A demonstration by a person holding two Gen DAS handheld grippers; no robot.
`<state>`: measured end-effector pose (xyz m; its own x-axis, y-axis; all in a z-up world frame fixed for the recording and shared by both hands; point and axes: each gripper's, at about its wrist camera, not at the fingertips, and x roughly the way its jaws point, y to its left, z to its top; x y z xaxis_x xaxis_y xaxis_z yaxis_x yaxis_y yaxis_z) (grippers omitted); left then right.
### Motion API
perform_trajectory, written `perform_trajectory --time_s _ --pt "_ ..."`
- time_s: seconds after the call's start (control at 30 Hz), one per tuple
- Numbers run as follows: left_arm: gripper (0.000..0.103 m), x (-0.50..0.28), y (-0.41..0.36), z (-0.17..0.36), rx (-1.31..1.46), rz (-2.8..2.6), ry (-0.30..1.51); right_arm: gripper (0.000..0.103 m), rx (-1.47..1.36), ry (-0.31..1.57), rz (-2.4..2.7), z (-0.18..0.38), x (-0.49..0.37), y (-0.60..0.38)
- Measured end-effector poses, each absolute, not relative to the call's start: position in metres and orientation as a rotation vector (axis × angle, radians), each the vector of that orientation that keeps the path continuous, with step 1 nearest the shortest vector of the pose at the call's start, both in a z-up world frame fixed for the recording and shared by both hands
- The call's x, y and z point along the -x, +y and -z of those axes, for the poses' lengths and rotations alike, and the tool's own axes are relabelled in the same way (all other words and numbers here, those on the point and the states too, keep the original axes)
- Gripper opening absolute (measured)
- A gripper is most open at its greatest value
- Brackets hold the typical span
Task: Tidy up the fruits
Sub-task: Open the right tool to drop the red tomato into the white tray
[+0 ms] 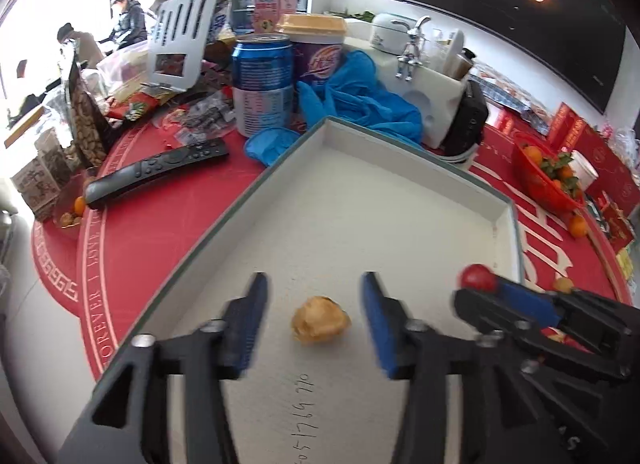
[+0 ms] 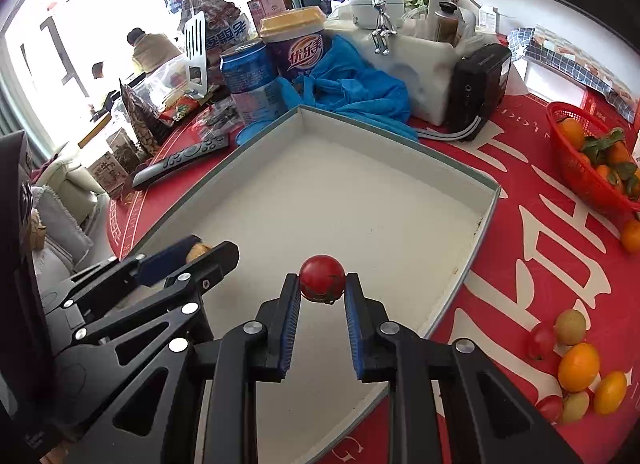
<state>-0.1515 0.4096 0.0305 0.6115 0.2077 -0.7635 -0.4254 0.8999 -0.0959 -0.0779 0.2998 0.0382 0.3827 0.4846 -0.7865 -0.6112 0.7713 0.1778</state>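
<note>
Two handheld grippers are working over a shallow white tray (image 2: pixel 486 200) sitting on a red desk (image 2: pixel 532 224) crowded with cans, cups and packets.

The right gripper (image 2: pixel 322 284) is clenched on a small red tomato (image 2: pixel 322 278), holding it at the very tips of its blue fingers (image 2: pixel 292 304). The tomato is hanging above the tray's floor, toward the near right part, inside the rim. It is round, so it has no long axis to line up. What matters for the coming move is that bare tray floor seems to lie directly beneath it; a release here would likely drop it in the tray.

The left gripper (image 1: pixel 314 304) is standing released, its fingers (image 1: pixel 248 320) spread apart with a gap on each side of a pale tan fruit (image 1: pixel 320 319). That fruit is lying on the tray floor between the fingers and touching neither.

More loose fruit (image 2: pixel 578 366), orange, yellow-green and red, is waiting on the desk outside the tray's right edge, nearer the right gripper. A red basket (image 2: pixel 576 176) of oranges is sitting farther back on the right.
</note>
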Motion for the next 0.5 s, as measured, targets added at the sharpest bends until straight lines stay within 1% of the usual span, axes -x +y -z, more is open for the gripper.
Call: perform_trajectory --time_s 0.03,0.07,0.1,0.13,0.17,0.3,0.4,0.43,0.5 --pt "0.077 0.152 0.410 -0.031 0.276 -0.386 0.825 0.025 0.159 0.940 -0.692 -0.040 0.078 0.297" --pt "0.078 0.155 0.410 -0.033 0.277 -0.399 0.808 0.031 0.164 0.926 -0.679 -0.043 0.079 0.293" --pt "0.078 0.157 0.410 -0.036 0.275 -0.411 0.798 0.054 0.154 0.916 -0.671 -0.047 0.079 0.287" --pt "0.080 0.159 0.409 -0.039 0.279 -0.404 0.793 0.073 0.134 0.903 -0.659 -0.051 0.079 0.278" --pt "0.081 0.159 0.406 -0.043 0.282 -0.380 0.788 0.103 0.094 0.882 -0.651 -0.056 0.079 0.264" --pt "0.081 0.157 0.363 -0.070 0.194 -0.286 0.763 0.102 -0.026 0.817 -0.607 -0.073 0.086 0.203" --pt "0.086 0.152 0.309 -0.088 0.092 -0.167 0.696 0.102 -0.071 0.783 -0.519 -0.075 0.094 0.151" --pt "0.088 0.152 0.292 -0.090 0.073 -0.124 0.666 0.102 -0.082 0.775 -0.496 -0.074 0.096 0.138" --pt "0.088 0.157 0.261 -0.085 0.063 -0.041 0.601 0.102 -0.117 0.749 -0.425 -0.065 0.100 0.098"
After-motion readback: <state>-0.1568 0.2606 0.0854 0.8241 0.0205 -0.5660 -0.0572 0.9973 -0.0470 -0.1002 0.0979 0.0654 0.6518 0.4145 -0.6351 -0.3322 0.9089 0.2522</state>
